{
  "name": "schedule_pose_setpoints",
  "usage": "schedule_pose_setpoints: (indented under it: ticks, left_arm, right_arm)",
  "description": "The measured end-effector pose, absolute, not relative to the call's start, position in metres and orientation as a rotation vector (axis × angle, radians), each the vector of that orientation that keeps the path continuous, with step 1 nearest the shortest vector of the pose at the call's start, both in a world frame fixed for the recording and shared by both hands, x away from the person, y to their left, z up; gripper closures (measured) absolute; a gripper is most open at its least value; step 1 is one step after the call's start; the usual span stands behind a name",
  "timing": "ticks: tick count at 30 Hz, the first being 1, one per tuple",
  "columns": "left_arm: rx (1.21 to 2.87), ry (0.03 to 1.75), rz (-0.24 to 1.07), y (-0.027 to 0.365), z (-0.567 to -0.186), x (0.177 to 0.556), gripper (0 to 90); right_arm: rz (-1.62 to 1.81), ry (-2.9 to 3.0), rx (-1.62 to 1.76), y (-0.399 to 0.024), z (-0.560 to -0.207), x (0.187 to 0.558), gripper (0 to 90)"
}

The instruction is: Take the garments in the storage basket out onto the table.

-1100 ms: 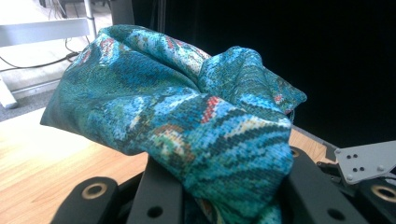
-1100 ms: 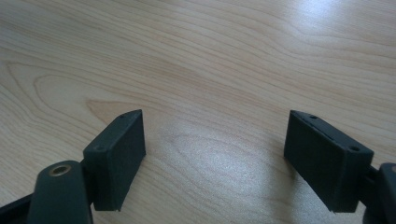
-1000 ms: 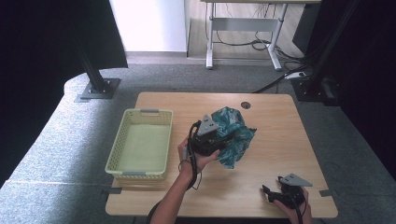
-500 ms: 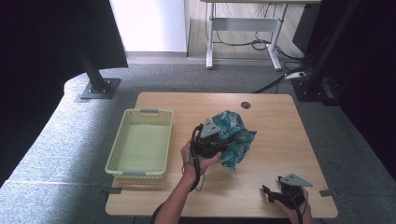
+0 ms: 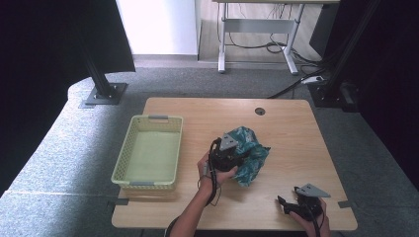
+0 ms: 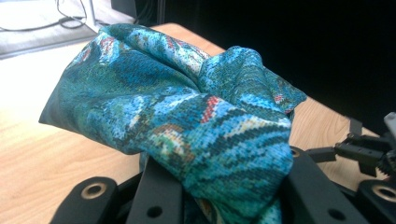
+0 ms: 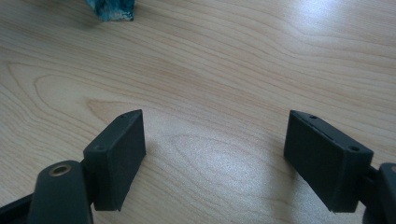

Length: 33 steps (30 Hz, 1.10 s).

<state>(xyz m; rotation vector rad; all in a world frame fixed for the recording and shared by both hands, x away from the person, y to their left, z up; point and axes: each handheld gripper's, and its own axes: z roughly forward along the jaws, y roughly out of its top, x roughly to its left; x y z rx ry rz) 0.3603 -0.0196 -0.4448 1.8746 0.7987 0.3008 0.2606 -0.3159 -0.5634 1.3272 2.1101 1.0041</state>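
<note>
- The left gripper point(image 5: 236, 159), clamped on the bunched teal patterned cloth point(image 5: 249, 154), moved from a spot nearer the yellow basket point(image 5: 149, 153) toward the right of the table point(image 5: 286, 128) and sank lower.
- The cloth travelled with it, shifting rightward across the wood and settling closer to the tabletop.
- The person's left forearm point(image 5: 197, 210) swung rightward behind the gripper, so that the gap between hand and basket widened.

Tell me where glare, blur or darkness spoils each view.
High view: dark curtains at both sides, table evenly lit. Left gripper view: patterned cloth sharp, background black at the upper right, floor washed out. Right gripper view: soft glare on the wood, jaws slightly soft.
</note>
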Motion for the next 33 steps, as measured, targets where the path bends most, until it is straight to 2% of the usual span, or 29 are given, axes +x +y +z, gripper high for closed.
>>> schedule_pose_setpoints:
  ticks: [22,33]
  left_arm:
    - [1.986,0.845,0.22,-0.04,-0.505,0.361,72.1]
    - [2.027,0.866,0.185,-0.042,-0.527,0.366,66.9]
  right_arm:
    - [1.003,2.111,1.324,-0.316,-0.563,0.261,19.9]
    - [1.003,2.111,1.327,-0.316,-0.563,0.26,19.9]
